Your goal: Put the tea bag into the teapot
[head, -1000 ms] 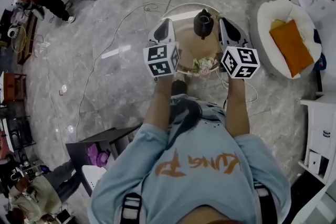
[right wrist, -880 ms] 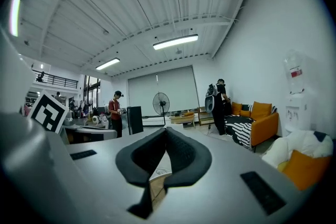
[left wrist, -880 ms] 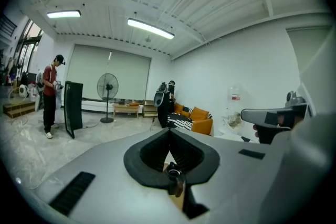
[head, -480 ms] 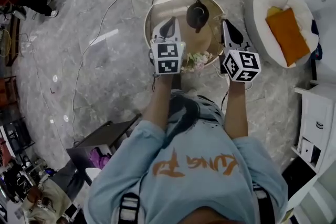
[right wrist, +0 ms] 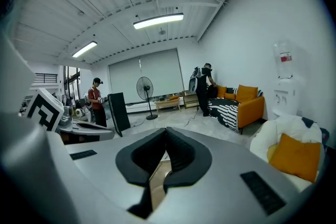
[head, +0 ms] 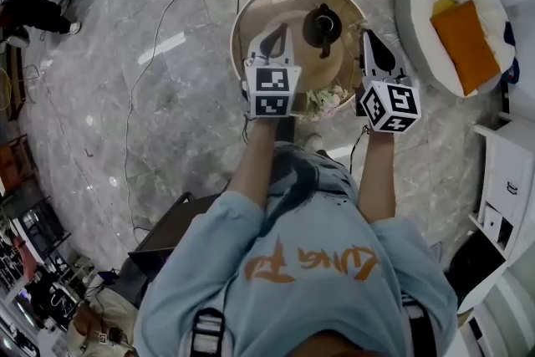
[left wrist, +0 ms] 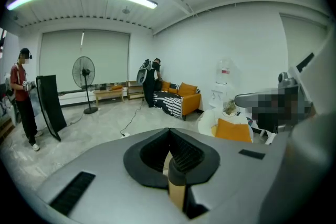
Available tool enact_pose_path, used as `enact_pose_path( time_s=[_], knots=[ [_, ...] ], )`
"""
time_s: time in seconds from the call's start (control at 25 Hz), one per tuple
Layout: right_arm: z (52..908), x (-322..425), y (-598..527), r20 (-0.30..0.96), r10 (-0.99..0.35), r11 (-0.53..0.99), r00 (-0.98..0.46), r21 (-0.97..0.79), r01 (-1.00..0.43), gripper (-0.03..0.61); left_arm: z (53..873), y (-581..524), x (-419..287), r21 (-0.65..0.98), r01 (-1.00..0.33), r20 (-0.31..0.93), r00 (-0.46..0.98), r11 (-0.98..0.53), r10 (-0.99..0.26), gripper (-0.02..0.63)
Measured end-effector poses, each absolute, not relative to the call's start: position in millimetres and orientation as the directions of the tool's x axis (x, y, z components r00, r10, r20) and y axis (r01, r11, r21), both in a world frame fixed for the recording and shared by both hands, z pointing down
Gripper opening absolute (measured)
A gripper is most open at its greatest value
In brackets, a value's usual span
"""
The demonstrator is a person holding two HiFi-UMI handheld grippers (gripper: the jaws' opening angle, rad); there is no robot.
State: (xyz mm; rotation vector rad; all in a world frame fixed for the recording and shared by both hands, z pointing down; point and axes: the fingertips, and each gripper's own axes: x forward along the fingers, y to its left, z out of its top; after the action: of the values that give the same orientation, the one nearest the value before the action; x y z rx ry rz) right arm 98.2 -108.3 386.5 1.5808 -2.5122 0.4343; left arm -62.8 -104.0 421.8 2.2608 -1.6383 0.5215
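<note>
A dark teapot [head: 322, 27] with its lid on stands at the back of a round tan table [head: 251, 4]. My left gripper [head: 276, 34] hovers over the table just left of the teapot, jaws shut and empty. My right gripper [head: 369, 38] sits at the table's right rim, to the right of the teapot, also shut with nothing in it. In the left gripper view the jaws [left wrist: 169, 131] meet at their tips, and the right gripper view shows the same [right wrist: 167, 130]. No tea bag shows in any view.
A bunch of pale flowers [head: 328, 99] lies at the table's near edge between the grippers. A white round seat with an orange cushion [head: 456, 21] stands to the right. Cables [head: 167, 54] trail over the marble floor, and a white cabinet [head: 501, 205] is at the far right.
The head view has swung, so the table sits higher in the picture. Both grippers have drifted slightly right relative to the teapot. Both stay shut.
</note>
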Motion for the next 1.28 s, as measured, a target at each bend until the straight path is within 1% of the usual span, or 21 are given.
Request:
enact_pose_path(
  time_s=[0.36, 0.6, 0.88, 1.04, 1.28],
  knots=[
    [416.4, 95.1, -129.0, 0.421, -0.847, 0.317, -0.324, -0.089, -0.944, 0.012, 472.5, -151.6, -55.7, 0.179, -0.905, 0.5, 0.421, -0.385, -0.757, 0.025],
    [442.5, 85.4, -132.5, 0.496, -0.801, 0.345, -0.336, -0.077, -0.936, 0.012, 505.1, -161.8, -60.3, 0.221, -0.907, 0.539, 0.42, -0.358, -0.73, 0.025],
    [470.7, 85.5, -153.9, 0.536, -0.762, 0.377, -0.363, -0.089, -0.922, 0.014, 525.1, -171.2, -64.7, 0.223, -0.927, 0.569, 0.376, -0.303, -0.732, 0.025],
    [490.6, 93.7, -161.4, 0.567, -0.727, 0.402, -0.387, -0.107, -0.91, 0.012, 533.4, -167.0, -62.6, 0.211, -0.936, 0.597, 0.353, -0.283, -0.721, 0.025],
    [540.1, 98.1, -172.1, 0.628, -0.662, 0.39, -0.409, -0.177, -0.904, 0.012, 562.0, -168.8, -57.8, 0.202, -0.942, 0.638, 0.333, -0.266, -0.694, 0.025]
  ],
)
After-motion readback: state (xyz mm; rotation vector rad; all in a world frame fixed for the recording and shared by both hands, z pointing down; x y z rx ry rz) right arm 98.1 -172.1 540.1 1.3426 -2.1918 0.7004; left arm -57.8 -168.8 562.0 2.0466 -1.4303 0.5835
